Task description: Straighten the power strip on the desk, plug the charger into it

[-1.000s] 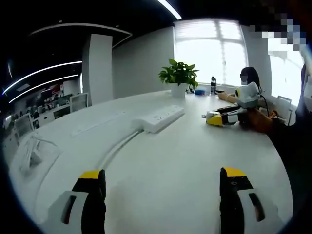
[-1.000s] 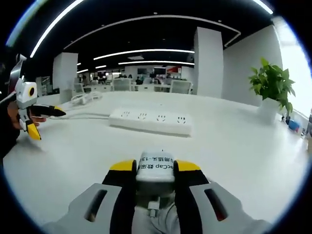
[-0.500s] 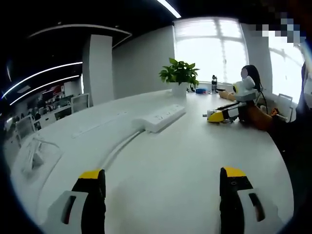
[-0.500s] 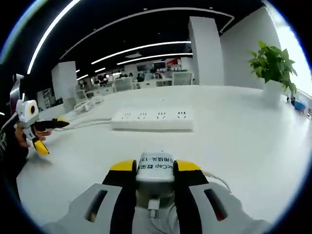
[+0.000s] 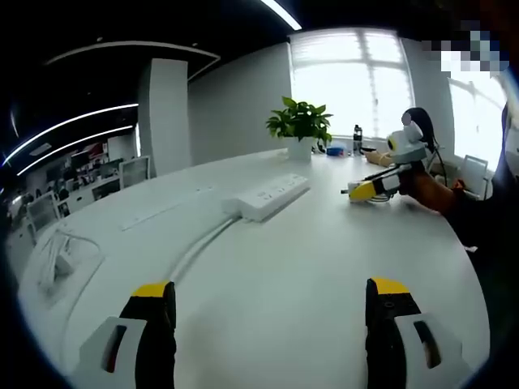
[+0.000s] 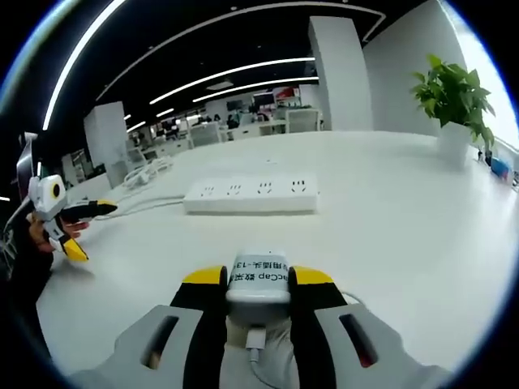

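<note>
A white power strip (image 6: 250,195) lies flat on the white desk (image 6: 405,211), its row of sockets facing up, a short way ahead of my right gripper (image 6: 258,277). That gripper is shut on a white charger (image 6: 258,278) with a printed label; a thin cable hangs from the charger. In the left gripper view the power strip (image 5: 265,196) lies far ahead with its cord (image 5: 195,245) running back toward me. My left gripper (image 5: 269,298) is open over bare desk. The right gripper (image 5: 375,187) comes in from the right, raised off the desk.
A potted green plant (image 5: 300,130) stands behind the strip near the window. A person sits at the far right of the desk (image 5: 419,134). A bundle of white cables (image 5: 55,258) lies at the left edge. The left gripper (image 6: 61,212) shows at the left of the right gripper view.
My right gripper has lifted and tilted with the charger still in it. The left gripper has stayed put.
</note>
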{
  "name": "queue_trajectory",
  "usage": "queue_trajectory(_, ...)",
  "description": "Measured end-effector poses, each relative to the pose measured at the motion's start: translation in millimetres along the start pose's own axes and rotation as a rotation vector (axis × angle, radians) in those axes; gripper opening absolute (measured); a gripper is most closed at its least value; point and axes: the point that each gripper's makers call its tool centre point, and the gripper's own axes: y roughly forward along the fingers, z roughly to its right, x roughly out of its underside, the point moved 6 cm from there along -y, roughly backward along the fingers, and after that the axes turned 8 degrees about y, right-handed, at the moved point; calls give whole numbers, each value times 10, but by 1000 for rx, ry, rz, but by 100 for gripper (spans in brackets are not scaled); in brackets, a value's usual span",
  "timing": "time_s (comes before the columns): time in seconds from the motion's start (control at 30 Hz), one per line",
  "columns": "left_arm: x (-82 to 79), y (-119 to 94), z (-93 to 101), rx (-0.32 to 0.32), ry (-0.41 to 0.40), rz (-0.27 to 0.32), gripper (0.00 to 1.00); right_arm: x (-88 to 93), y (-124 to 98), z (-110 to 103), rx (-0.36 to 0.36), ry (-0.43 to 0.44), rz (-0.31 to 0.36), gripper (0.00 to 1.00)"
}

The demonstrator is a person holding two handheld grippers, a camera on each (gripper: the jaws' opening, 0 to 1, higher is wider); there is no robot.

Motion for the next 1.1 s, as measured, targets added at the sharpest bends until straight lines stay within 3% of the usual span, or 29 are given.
queue_trajectory(0.4,-8,-9,-8,-7,-3,4,99,-248,-148,-18,-21,78,-45,27)
queue_trajectory(0.97,-23,-14,-23,-14,-11,15,99,-533,-210,67,-4,60,-83,27)
queue_trajectory(1.1,-31,-22,-26,-16,-14,19,99,-607,-198,52,-2,20,-93,27)
